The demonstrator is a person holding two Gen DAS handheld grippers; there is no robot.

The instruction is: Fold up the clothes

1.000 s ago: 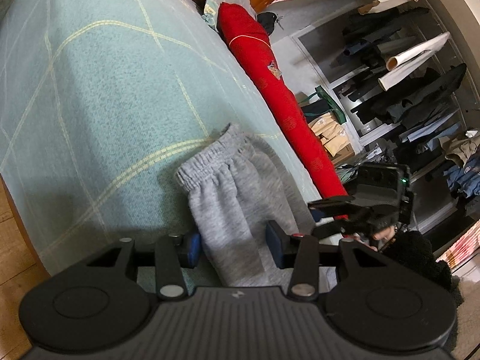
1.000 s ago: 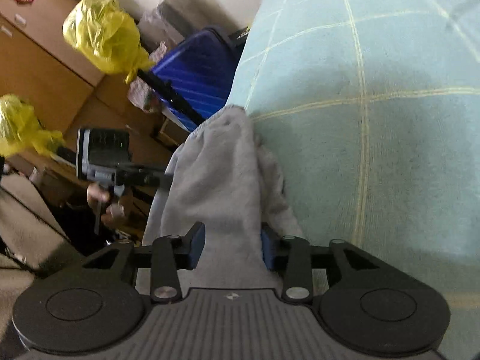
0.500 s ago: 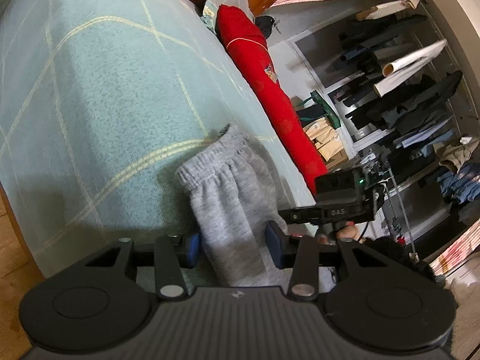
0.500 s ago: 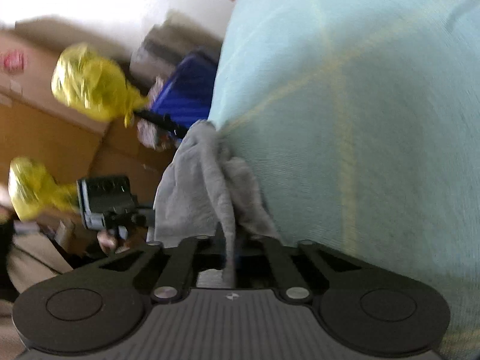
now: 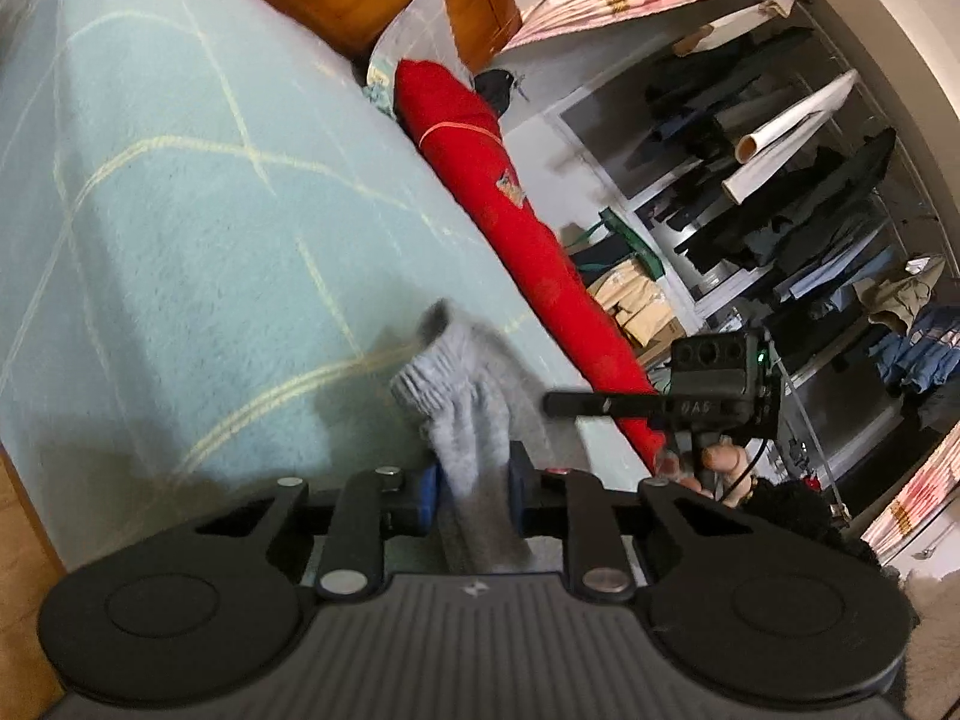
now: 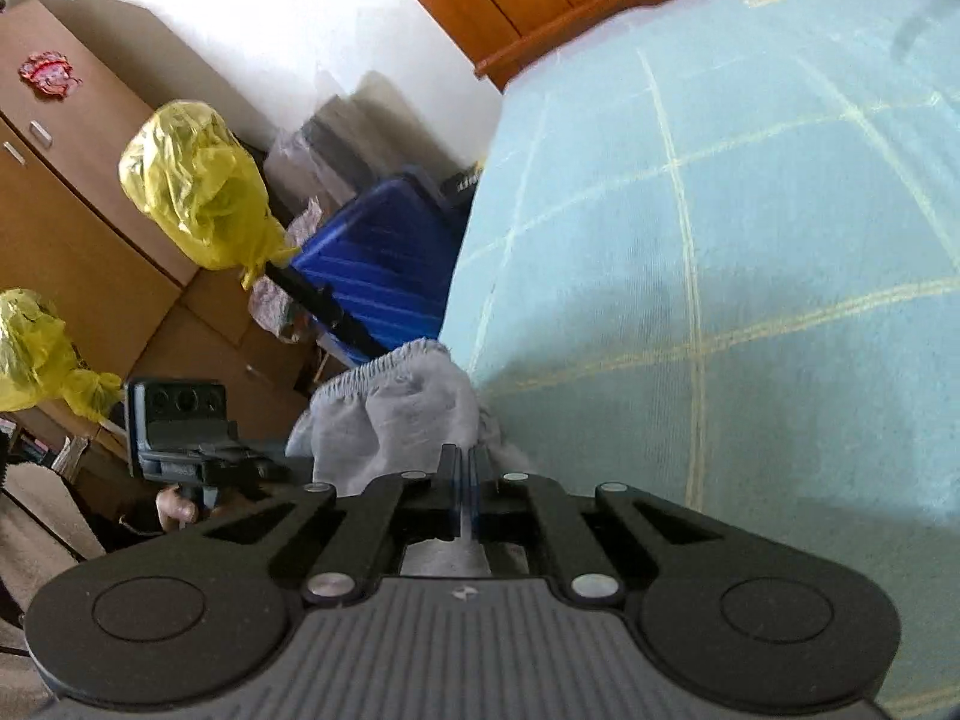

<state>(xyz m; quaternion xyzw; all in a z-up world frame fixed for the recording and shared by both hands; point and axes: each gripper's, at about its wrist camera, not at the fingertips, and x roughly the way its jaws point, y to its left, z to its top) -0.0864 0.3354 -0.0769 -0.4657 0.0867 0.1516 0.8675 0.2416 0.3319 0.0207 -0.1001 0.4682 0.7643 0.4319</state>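
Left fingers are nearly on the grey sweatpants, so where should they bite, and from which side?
Grip the grey sweatpants on the near hem edge, coming from the foot of the bed, beside the right gripper, already shut on it. The elastic waistband lies farthest away. The left gripper is closing with cloth between its fingers.

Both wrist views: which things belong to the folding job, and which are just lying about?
Part of the job:
- grey knit garment with a ribbed cuff
- left gripper, jaws closing around the garment
- right gripper, shut on the garment
- pale green checked bedcover, the work surface

Lying about:
- long red cloth bolster
- blue ribbed suitcase
- yellow plastic bags
- hanging clothes
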